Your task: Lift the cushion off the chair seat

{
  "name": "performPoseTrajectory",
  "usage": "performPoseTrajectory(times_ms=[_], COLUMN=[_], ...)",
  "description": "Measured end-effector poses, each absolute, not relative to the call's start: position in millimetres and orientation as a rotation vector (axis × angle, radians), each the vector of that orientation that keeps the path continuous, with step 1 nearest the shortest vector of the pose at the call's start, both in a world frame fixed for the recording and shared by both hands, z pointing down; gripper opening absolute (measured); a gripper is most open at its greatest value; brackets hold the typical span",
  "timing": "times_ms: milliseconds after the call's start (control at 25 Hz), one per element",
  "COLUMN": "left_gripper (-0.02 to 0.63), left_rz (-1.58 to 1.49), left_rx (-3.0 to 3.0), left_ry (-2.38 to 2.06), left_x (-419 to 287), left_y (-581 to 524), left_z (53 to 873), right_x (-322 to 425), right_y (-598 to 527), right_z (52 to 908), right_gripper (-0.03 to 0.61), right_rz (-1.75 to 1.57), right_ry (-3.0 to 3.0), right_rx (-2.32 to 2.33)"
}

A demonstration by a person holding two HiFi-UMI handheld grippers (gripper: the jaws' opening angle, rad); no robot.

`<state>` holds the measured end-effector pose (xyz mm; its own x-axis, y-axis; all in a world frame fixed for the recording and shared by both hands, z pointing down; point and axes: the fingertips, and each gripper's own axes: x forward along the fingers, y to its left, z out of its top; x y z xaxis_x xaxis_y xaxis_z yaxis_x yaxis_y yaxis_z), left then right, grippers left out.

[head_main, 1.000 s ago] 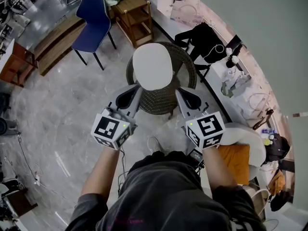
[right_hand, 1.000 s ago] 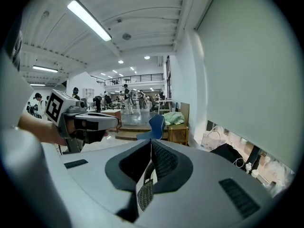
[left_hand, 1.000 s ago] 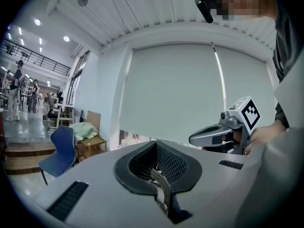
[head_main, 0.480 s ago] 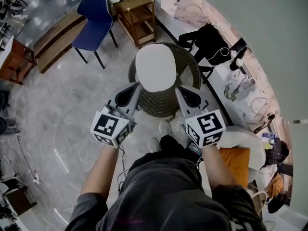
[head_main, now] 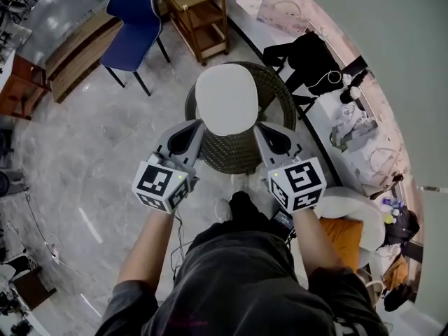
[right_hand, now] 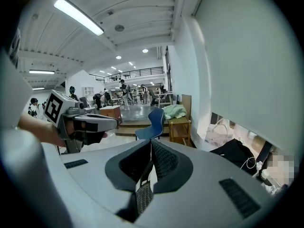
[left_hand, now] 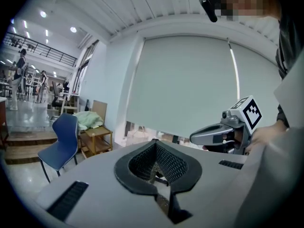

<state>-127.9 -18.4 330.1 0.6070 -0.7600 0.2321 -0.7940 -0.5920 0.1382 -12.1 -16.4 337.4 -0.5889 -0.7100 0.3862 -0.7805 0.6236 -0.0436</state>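
A white oval cushion (head_main: 225, 98) lies on the seat of a round dark wicker chair (head_main: 239, 149) in the head view. My left gripper (head_main: 199, 124) points at the cushion's near left edge, my right gripper (head_main: 258, 129) at its near right edge. Both hover just short of the cushion with nothing held. In the left gripper view the left gripper's (left_hand: 155, 144) jaws are closed together and empty, with the right gripper (left_hand: 222, 133) alongside. The right gripper's (right_hand: 151, 144) jaws in its own view are also closed and empty, the left gripper (right_hand: 85, 123) beside it. Neither gripper view shows the cushion.
A blue chair (head_main: 133, 21) and a wooden side table (head_main: 203, 14) stand beyond the wicker chair. A wooden bench (head_main: 73, 54) is far left. Black bags (head_main: 308, 58) lie along the right wall. An orange cushion (head_main: 343, 233) sits near my right elbow.
Both grippers have advanced together toward the wicker chair and dropped a little, jaws still closed. The person's foot has stepped forward under the grippers.
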Motion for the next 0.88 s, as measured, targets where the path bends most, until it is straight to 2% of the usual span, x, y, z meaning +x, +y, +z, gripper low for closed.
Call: performPoseTrajectory(times_ms=[880], left_gripper=[0.017], left_rz=[0.363], left_rx=[2.293], left_ry=[-1.394], left_x=[-126.9], left_y=[-145.3], left_z=[502.0], right_x=[19.7], right_y=[-170.0], right_z=[486.4], right_gripper=[0.017], right_rz=[0.506], right_ry=[-2.444], right_rx=[1.021])
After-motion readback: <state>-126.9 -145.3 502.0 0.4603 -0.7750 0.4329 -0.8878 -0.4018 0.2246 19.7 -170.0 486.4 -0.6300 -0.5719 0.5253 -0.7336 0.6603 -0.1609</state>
